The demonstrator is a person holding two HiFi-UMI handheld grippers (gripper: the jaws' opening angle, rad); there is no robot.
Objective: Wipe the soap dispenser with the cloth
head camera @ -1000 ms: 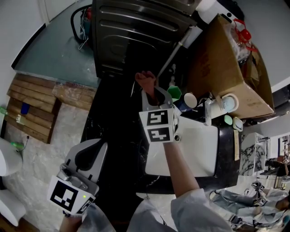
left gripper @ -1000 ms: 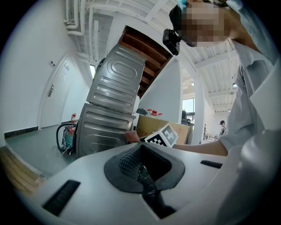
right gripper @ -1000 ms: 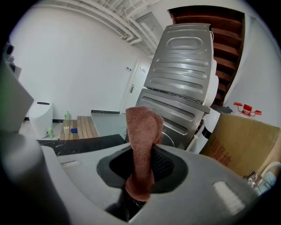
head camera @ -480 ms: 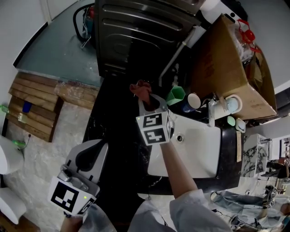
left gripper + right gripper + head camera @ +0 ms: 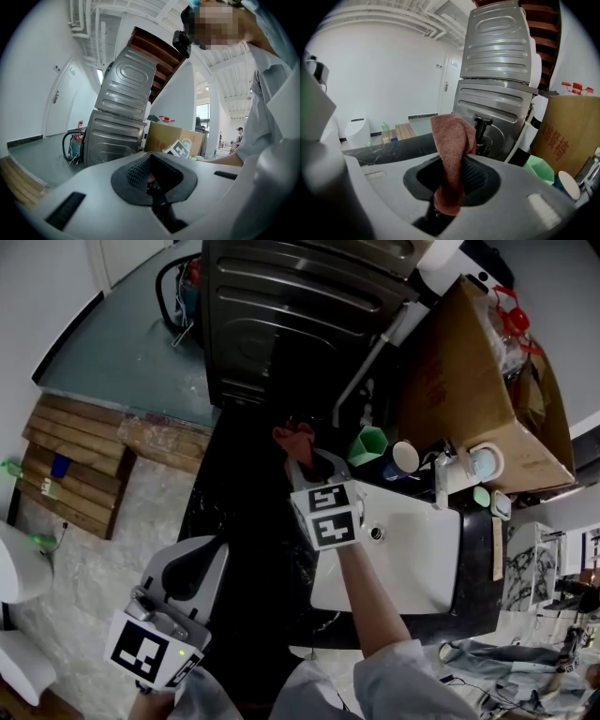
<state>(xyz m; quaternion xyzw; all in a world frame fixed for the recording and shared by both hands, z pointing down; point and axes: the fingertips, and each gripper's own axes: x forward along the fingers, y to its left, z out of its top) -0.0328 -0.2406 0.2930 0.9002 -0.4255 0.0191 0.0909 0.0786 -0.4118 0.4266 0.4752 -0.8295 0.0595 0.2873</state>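
A rust-brown cloth hangs folded, clamped between the closed jaws of the right gripper, its loose end standing above them. Just behind the cloth, a black soap dispenser stands on the dark counter in front of a grey metal appliance; whether cloth and dispenser touch cannot be told. A green cup and a white sink lie to the right. The left gripper is held low, well apart from them, with its 2 jaws closed on nothing.
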